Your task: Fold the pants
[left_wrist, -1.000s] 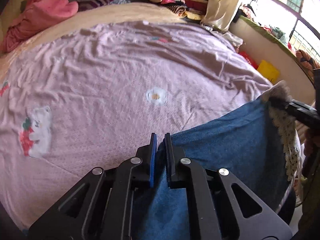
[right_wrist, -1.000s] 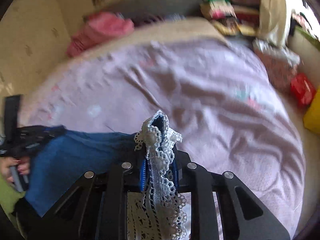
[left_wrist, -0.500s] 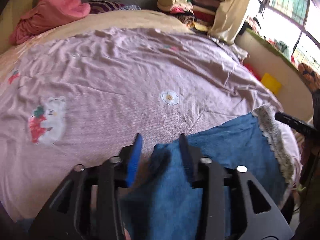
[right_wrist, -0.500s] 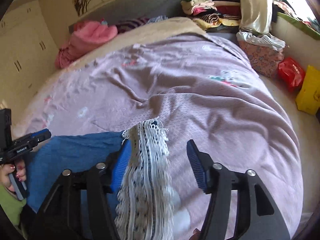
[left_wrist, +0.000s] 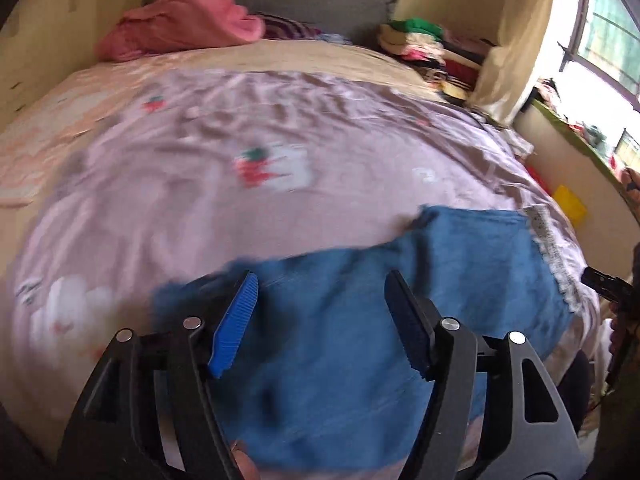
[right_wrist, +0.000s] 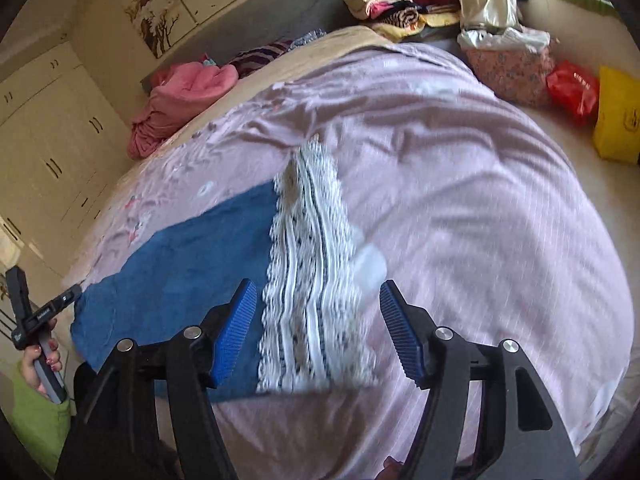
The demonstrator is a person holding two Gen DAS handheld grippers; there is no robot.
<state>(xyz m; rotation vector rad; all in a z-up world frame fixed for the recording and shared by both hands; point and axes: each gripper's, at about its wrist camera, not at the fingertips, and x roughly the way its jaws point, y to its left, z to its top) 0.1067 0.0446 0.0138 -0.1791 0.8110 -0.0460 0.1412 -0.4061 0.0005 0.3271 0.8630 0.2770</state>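
Blue pants (left_wrist: 440, 272) with a white lace hem (left_wrist: 554, 252) lie flat on the near edge of the bed. My left gripper (left_wrist: 320, 322) hovers over the blue cloth, its jaws opening wide apart, pads clear of the fabric. In the right wrist view the pants (right_wrist: 192, 256) stretch left from the lace hem (right_wrist: 310, 280). My right gripper (right_wrist: 318, 328) is above the hem with its jaws opening, nothing pressed between the blue pads. The left gripper (right_wrist: 36, 312) shows small at that view's left edge, held by a hand.
A pink-lilac printed sheet (left_wrist: 280, 140) covers the bed. A pink blanket (left_wrist: 180, 20) and stacked folded clothes (left_wrist: 420, 44) lie at the headboard. A red bag (right_wrist: 572, 88) and a yellow bag (right_wrist: 616, 116) stand on the floor to the right. White wardrobes (right_wrist: 48, 132) line the left wall.
Both grippers let go of the pants and opened. The pants dropped flat onto the bed. Both grippers drew back and swung, so more of the bed shows.
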